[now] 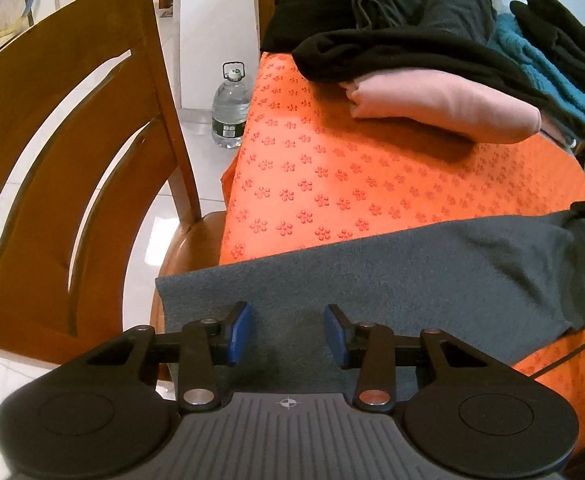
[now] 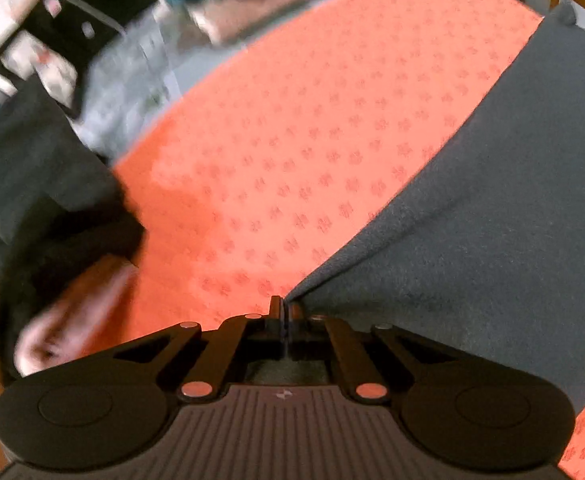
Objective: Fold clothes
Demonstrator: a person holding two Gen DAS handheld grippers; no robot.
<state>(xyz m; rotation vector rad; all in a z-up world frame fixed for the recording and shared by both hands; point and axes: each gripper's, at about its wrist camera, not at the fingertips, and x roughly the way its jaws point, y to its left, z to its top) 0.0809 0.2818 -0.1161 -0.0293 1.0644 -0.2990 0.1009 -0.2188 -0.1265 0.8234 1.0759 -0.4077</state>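
Left gripper (image 1: 287, 332) jaws apart over grey cloth (image 1: 392, 280) on orange mat (image 1: 332, 184); right gripper (image 2: 283, 312) clamped on cloth corner

Brown wooden slat-back chair (image 1: 72, 152), left of frame; clear plastic water jug (image 1: 231, 109) on white tiled floor (image 1: 204, 136), upper centre-left.
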